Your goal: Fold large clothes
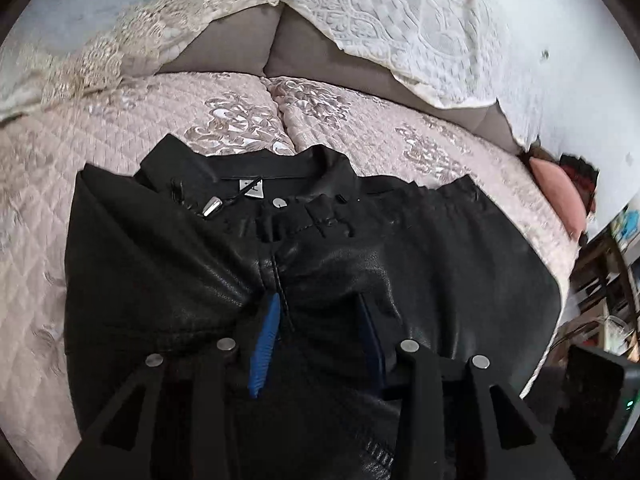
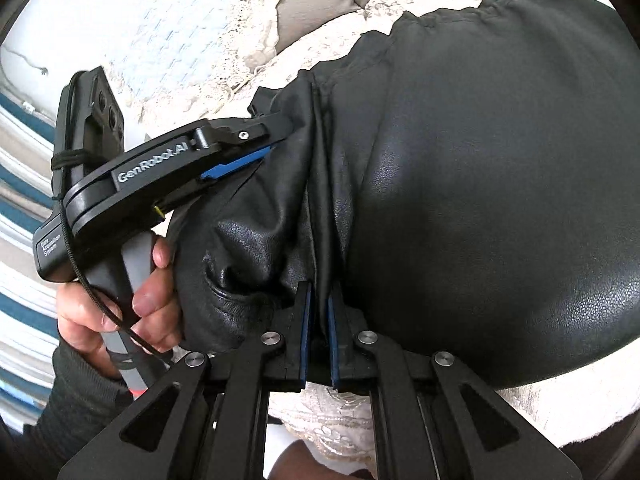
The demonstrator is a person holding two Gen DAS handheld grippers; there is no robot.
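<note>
The black leather trousers [image 1: 360, 264] lie on the quilted pink bed cover [image 1: 120, 120], a fold pinched in the right gripper [image 2: 318, 320]'s narrow jaws, left gripper [image 1: 316, 340]'s jaws wider around a crease; lift both evenly.

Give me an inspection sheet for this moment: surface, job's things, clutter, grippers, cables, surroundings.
Surface: quilted beige cover on a sofa, lace throw on the backrest.
Job's things: black leather garment spread out, label and button showing at the waistband.
Clutter: pink cushion at the sofa's end.
Grippers: left gripper open over the garment; right gripper shut on a garment fold.
Cables: thin black cord along the left gripper's handle.
Surroundings: white wall, shelves at one side.
</note>
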